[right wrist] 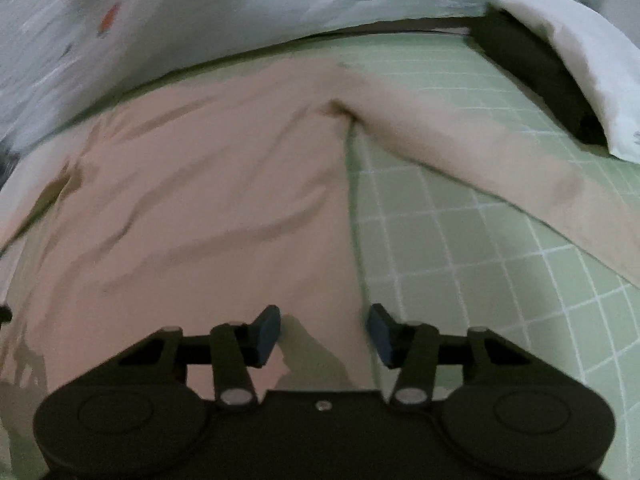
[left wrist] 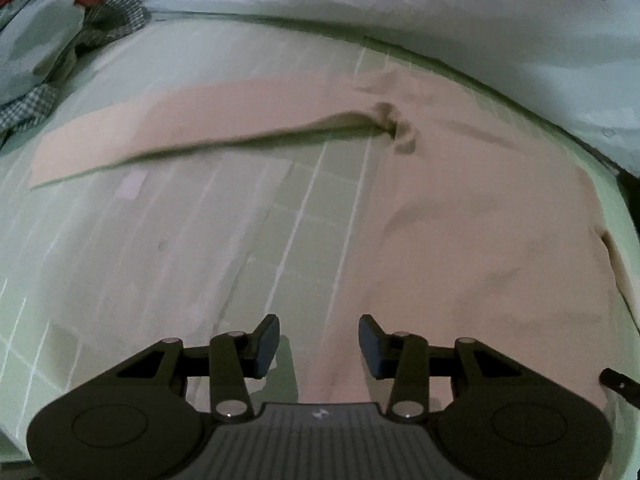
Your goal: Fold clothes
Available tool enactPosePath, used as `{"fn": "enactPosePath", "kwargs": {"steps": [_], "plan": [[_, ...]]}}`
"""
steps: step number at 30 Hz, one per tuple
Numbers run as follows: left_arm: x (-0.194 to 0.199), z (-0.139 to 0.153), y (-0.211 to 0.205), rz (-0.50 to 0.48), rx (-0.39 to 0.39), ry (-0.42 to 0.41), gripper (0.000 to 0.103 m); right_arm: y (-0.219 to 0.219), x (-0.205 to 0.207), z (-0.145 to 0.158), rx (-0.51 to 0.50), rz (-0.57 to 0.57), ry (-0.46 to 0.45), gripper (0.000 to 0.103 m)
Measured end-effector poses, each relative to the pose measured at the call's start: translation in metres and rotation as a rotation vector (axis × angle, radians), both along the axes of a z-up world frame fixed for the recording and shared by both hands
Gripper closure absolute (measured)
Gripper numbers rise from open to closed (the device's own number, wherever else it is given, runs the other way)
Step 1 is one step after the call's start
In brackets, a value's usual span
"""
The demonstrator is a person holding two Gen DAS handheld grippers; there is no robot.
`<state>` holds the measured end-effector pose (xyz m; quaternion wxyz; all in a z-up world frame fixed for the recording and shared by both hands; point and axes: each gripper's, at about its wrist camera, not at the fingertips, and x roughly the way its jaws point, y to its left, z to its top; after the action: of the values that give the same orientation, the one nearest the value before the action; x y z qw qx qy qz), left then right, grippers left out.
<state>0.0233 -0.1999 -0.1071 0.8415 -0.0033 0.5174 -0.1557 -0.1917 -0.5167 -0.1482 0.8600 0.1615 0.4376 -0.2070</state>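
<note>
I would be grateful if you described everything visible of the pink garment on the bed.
The pink garment is a long-sleeved top of thin, soft-looking cloth, spread flat with light wrinkles on the green checked sheet. One sleeve angles outward; the other sleeve stretches sideways, bunched at the armpit. Neither open gripper grips it.

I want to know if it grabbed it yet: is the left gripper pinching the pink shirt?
No, the left gripper has its jaws wide apart with nothing between them, hovering over the pink shirt on the green checked sheet.
</note>
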Motion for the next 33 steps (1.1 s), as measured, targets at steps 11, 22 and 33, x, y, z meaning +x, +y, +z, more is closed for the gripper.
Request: {"fn": "enactPosePath", "kwargs": {"steps": [11,22,33], "plan": [[-0.048,-0.006,-0.005,-0.012,-0.009,0.029,0.099,0.019,-0.035,0.001,-0.027,0.104,-0.002,0.091],[-0.067,0.017,0.027,0.148,-0.066,-0.031,0.075,0.018,-0.037,0.008,-0.120,0.088,0.008,0.021],[0.028,0.020,0.141,0.392,-0.106,-0.064,0.066,0.072,0.018,0.011,-0.198,0.022,0.006,0.007]]}}
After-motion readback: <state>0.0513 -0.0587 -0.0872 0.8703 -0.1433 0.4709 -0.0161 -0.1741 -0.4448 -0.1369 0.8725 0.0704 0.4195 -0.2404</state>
